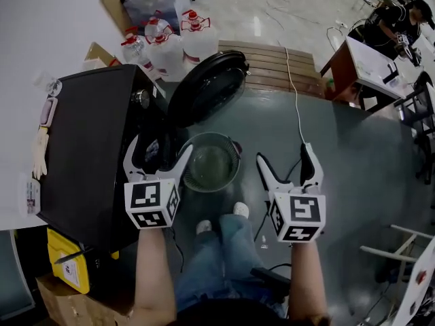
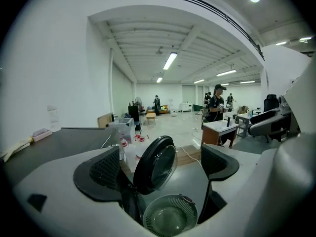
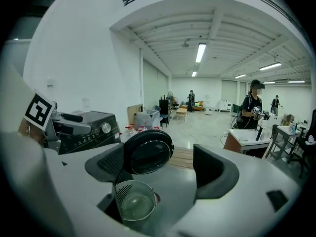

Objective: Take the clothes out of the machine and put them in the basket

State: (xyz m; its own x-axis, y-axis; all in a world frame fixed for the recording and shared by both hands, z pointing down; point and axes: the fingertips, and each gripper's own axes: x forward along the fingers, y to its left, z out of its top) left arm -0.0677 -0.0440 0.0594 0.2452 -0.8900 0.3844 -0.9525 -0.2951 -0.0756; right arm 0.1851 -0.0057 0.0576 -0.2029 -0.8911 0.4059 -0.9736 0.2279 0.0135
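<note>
Jeans [image 1: 217, 260] of faded blue denim and two pale shoes [image 1: 204, 227] sit lowest in the head view, on a smooth grey-green floor [image 1: 353, 175] with a dull sheen. Just ahead, the left gripper [image 1: 160, 151] and right gripper [image 1: 285, 156] are white moulded plastic. Each carries a marker cube and black ribbed pads. Both have their jaws spread wide with nothing between them, as each gripper view shows.

Between the two grippers, just beyond the shoes, stands the basket [image 1: 233, 175]. It is round, of translucent greenish plastic, with a wall cut into fine upright slats. Its glossy bottom shows bare.

Left of it is the machine [image 1: 88, 155], a matte black box with a silver knob [image 1: 141, 98] on its front. Its round door [image 1: 207, 87] hangs open above the basket, a thick black rim around dark domed glass. The drum mouth lies behind the left gripper's jaws and is dark, so I cannot tell whether clothes are inside.

Beyond the door stand clear jugs [image 1: 170, 43] with red caps, beside a slatted wooden pallet [image 1: 279, 63]. A thin white cable [image 1: 296, 100] runs from the pallet across the floor toward the right gripper. Far right, a person [image 1: 394, 19] bends over a white-topped desk [image 1: 370, 60].
</note>
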